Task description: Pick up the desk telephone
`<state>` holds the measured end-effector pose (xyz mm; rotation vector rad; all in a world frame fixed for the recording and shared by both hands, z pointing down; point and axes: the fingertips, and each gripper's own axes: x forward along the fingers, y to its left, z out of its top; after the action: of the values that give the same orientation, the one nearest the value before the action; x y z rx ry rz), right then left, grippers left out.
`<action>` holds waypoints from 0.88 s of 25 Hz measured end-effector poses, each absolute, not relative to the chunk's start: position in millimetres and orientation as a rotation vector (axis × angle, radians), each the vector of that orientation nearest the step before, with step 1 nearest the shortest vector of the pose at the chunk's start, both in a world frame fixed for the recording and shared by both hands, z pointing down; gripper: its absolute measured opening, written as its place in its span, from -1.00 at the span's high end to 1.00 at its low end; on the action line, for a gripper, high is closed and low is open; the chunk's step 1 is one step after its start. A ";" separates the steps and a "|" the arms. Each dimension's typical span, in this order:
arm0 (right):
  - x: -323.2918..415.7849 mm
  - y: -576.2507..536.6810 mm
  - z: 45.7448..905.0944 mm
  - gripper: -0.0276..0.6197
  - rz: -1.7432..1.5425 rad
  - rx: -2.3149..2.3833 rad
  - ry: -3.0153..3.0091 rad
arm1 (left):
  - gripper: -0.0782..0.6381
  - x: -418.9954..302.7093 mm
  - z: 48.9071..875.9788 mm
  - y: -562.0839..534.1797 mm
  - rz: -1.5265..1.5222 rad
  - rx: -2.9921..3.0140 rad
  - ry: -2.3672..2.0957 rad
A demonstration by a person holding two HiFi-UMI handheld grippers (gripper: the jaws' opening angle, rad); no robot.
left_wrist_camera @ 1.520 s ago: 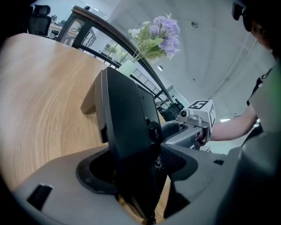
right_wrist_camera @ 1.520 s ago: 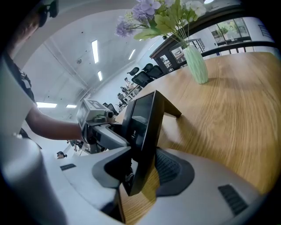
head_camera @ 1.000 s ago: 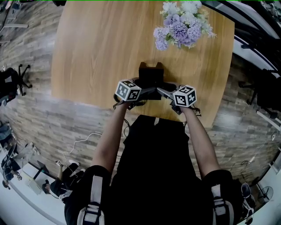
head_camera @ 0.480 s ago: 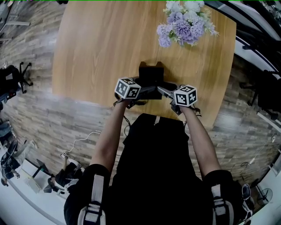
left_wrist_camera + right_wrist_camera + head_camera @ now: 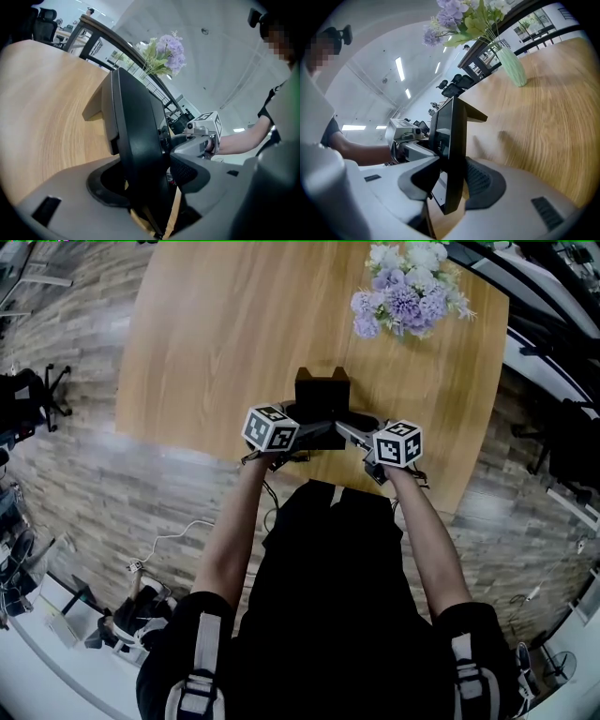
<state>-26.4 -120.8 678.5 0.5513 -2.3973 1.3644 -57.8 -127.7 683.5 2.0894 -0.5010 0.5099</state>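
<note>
Step in hand: grasp made, lift pending or just starting.

- The black plastic desk telephone (image 5: 323, 397) stands near the person's edge of the light wooden oval table (image 5: 206, 343), its screen panel upright and tilted on a rear prop.
- The left gripper (image 5: 146, 180) has its jaws closed down onto the telephone's left edge, and the dark panel fills the slot between the pads.
- The right gripper (image 5: 452, 185) is likewise clamped on the opposite, right edge, with the thin panel pinched between its ribbed pad and the smooth one.
- The two grips face each other across the phone (each gripper view shows the other gripper's marker cube beyond the panel).

Judgement on the next move: raise both grippers together and level. An uneven lift would likely twist the panel in the pinch or let it slide, since both holds are on narrow edges.

Hard to make out:
- It is unclear whether the base is on the wood or already clear of it; the head view hides the underside behind the grippers.
- No handset, cord or keypad is clearly visible.
- The jaw tips are cut off at the lower frame edge in both gripper views.

A bunch of lilac and white flowers (image 5: 411, 292) in a pale green vase (image 5: 513, 70) stands well apart at the far corner.
</note>
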 end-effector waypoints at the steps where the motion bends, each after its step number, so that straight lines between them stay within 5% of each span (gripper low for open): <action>1: -28.5 -120.3 675.2 0.40 1.357 0.550 -2.402 | -0.03 -60.1 680.0 -127.0 0.505 2.095 -0.505; 22: -55.0 -104.7 630.2 0.40 1.241 0.546 -2.447 | 0.01 -88.3 636.1 -107.3 0.372 2.125 -0.607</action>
<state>-55.0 -104.7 630.2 0.5455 -2.4468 1.2410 -88.3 -107.3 636.1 2.1251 -0.6067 0.3717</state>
